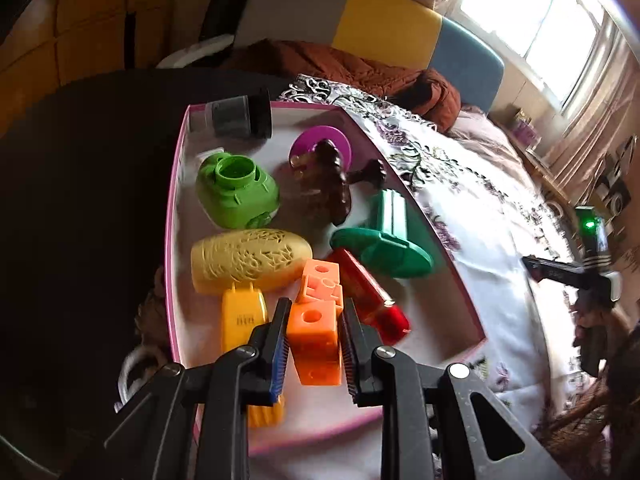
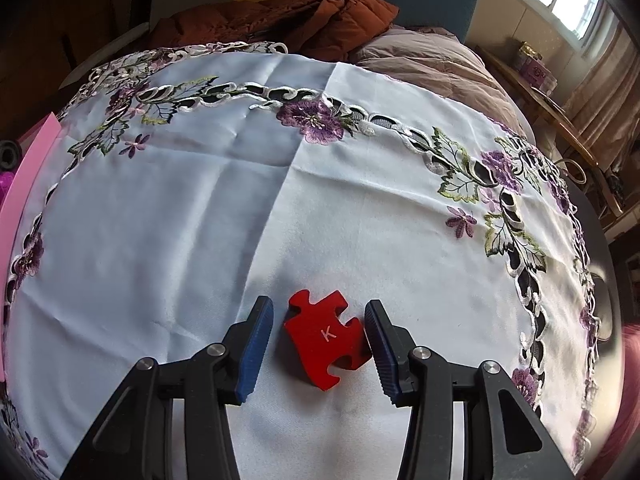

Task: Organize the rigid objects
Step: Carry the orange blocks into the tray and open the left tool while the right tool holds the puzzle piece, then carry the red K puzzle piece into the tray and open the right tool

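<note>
In the left wrist view my left gripper point(image 1: 316, 308) is shut on an orange block with a round hole point(image 1: 314, 340), held just above the near end of a pink-rimmed box point(image 1: 173, 216). A second orange block point(image 1: 321, 282) lies right behind it. In the right wrist view a red puzzle piece marked K point(image 2: 326, 338) lies flat on the white embroidered cloth point(image 2: 224, 200). My right gripper point(image 2: 319, 306) stands open around it: the right pad is at the piece's corner, and the left pad is a gap away.
The box also holds a yellow carved oval point(image 1: 250, 264), a yellow piece point(image 1: 242, 320), a green cap point(image 1: 236, 192), a red cylinder point(image 1: 372, 300), a green stand point(image 1: 384, 240), a brown figurine point(image 1: 328, 180), a purple ring point(image 1: 320, 140) and a grey jar point(image 1: 240, 116). A brown jacket point(image 2: 288, 16) lies behind the cloth.
</note>
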`<state>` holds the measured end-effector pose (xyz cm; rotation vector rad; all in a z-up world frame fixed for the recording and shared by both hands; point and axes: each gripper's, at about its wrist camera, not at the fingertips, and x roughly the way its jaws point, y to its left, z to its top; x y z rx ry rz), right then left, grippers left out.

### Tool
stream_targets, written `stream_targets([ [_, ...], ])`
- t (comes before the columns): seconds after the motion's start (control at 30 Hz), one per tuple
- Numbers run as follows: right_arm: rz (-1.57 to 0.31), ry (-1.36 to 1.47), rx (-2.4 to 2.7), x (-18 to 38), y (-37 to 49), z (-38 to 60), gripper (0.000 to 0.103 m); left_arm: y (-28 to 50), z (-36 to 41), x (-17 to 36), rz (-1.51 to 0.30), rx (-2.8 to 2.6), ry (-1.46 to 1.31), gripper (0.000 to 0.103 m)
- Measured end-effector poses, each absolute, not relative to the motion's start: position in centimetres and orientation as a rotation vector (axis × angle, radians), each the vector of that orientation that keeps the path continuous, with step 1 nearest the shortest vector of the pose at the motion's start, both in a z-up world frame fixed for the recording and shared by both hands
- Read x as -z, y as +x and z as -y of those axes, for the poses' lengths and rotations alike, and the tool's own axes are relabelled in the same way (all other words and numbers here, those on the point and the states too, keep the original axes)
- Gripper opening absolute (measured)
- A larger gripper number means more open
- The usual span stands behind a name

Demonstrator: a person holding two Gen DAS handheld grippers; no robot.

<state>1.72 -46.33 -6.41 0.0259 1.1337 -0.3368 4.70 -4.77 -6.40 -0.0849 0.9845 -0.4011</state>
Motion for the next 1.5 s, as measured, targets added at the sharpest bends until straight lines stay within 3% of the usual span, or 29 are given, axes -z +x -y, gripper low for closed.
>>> stream_targets([
  [0.27,-1.135,0.024,0.334,6.4,1.7,46.4,0.048,6.2,5.0,6.6,-0.972,0.383,-0.072,0.023],
  [0.43,-1.135,0.024,0.335,6.4,1.7,46.4,0.048,5.5,4.7,6.1,-0.959,0.407,-0.096,0.032],
  [0.63,-1.135,0.025,0.334,6.4,1.7,46.5,0.047,4.1,4.0,4.1,-0.899,0.395,-0.102,0.032],
  [0.77,-1.137,0.002,0.316,6.4,1.8,45.8,0.036,3.4,3.8,3.0,-0.867,0.333,-0.063,0.032],
  [1.5,-1.139,0.074,0.312,6.3,1.7,46.4,0.036,1.6,4.1,1.8,-0.830,0.301,-0.005,0.032],
])
